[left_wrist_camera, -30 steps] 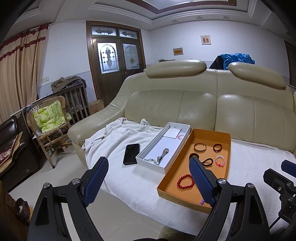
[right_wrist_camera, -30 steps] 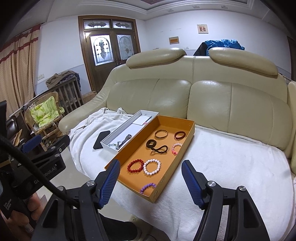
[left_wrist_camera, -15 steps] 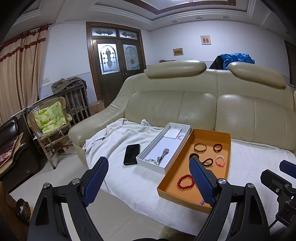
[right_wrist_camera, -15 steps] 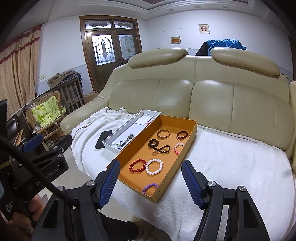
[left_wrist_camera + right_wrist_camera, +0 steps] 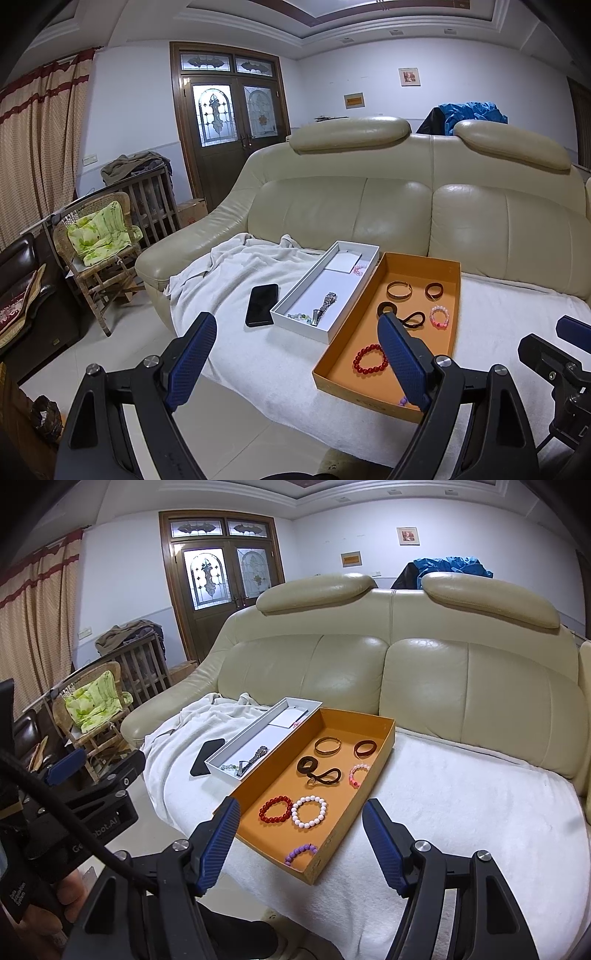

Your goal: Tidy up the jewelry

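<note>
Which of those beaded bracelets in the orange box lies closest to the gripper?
The small purple one. It sits alone at the near end of the orange box, just ahead of the right gripper; the red and white bracelets lie farther in.

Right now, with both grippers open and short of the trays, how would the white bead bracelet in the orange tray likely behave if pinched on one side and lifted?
The white bead bracelet is separate round beads strung in a loop, so it would probably sag rather than hold its circle. Smooth glossy beads may slip between pads. Lying flat in the orange tray, it seems unlikely to roll.

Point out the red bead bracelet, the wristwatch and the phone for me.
red bead bracelet (image 5: 275, 809): right wrist view, on its near beads.
wristwatch (image 5: 325, 305): left wrist view, on its metal band.
phone (image 5: 262, 304): left wrist view, screen centre.
</note>
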A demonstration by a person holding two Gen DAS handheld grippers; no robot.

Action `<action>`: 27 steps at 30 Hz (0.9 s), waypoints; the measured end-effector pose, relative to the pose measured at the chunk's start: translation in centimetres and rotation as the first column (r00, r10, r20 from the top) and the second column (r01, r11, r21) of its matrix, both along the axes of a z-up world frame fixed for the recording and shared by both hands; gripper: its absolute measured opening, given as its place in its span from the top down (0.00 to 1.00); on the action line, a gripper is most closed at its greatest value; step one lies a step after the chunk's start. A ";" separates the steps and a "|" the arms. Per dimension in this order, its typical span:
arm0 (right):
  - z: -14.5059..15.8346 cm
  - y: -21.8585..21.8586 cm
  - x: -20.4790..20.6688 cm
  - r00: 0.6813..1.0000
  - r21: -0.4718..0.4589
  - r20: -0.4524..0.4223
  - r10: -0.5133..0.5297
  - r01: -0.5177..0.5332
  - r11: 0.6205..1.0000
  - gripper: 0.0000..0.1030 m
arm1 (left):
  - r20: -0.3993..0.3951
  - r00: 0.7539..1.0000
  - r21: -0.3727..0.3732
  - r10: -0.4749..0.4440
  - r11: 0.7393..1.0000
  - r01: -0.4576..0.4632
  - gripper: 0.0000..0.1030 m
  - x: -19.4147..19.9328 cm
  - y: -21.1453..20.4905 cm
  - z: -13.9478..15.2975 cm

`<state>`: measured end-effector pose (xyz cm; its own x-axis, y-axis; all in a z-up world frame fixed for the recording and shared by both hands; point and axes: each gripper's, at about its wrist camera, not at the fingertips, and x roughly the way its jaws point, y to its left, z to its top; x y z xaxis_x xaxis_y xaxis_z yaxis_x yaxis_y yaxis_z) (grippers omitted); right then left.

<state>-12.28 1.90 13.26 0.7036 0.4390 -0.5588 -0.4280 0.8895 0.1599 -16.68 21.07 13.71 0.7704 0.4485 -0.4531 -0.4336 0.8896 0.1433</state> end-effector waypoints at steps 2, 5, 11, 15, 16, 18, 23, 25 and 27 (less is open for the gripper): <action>-0.1 0.1 0.0 1.000 0.001 -0.001 0.001 -0.001 1.000 0.30 | -0.002 1.000 -0.002 0.001 1.000 -0.001 0.13 0.0 0.0 0.0; -0.2 0.4 -0.2 1.000 0.000 0.001 0.004 -0.004 1.000 0.30 | -0.002 1.000 -0.004 0.004 1.000 -0.004 0.13 0.0 0.2 0.0; -0.3 0.9 0.0 1.000 -0.006 0.002 0.012 -0.012 1.000 0.30 | -0.001 1.000 -0.006 0.005 1.000 -0.005 0.13 0.1 0.6 -0.1; -0.1 1.2 0.2 1.000 -0.011 0.006 0.015 -0.015 1.000 0.30 | -0.004 1.000 -0.009 0.007 1.000 -0.008 0.13 0.2 0.9 -0.2; -0.1 1.3 0.3 1.000 -0.013 0.009 0.015 -0.015 1.000 0.30 | -0.005 1.000 -0.011 0.008 1.000 -0.008 0.13 0.3 1.0 -0.2; 0.0 1.5 0.4 1.000 -0.016 0.012 0.015 -0.015 1.000 0.30 | -0.005 1.000 -0.013 0.013 1.000 -0.013 0.13 0.3 1.2 -0.3; 0.2 2.0 0.8 1.000 -0.030 0.016 0.016 -0.016 0.999 0.30 | -0.003 1.000 -0.026 0.024 0.999 -0.024 0.13 0.5 1.9 -0.5; 0.2 2.2 1.0 1.000 -0.038 0.018 0.018 -0.017 0.999 0.30 | -0.005 1.000 -0.031 0.026 0.999 -0.026 0.13 0.7 2.3 -0.6; 0.1 2.5 1.2 1.000 -0.041 0.017 0.018 -0.017 0.999 0.30 | -0.005 1.000 -0.035 0.031 0.999 -0.031 0.13 0.7 2.5 -0.7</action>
<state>-11.07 4.37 13.41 0.7057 0.4283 -0.5645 -0.4460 0.8875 0.1158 -15.94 23.53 12.97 0.7545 0.4557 -0.4723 -0.4602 0.8804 0.1142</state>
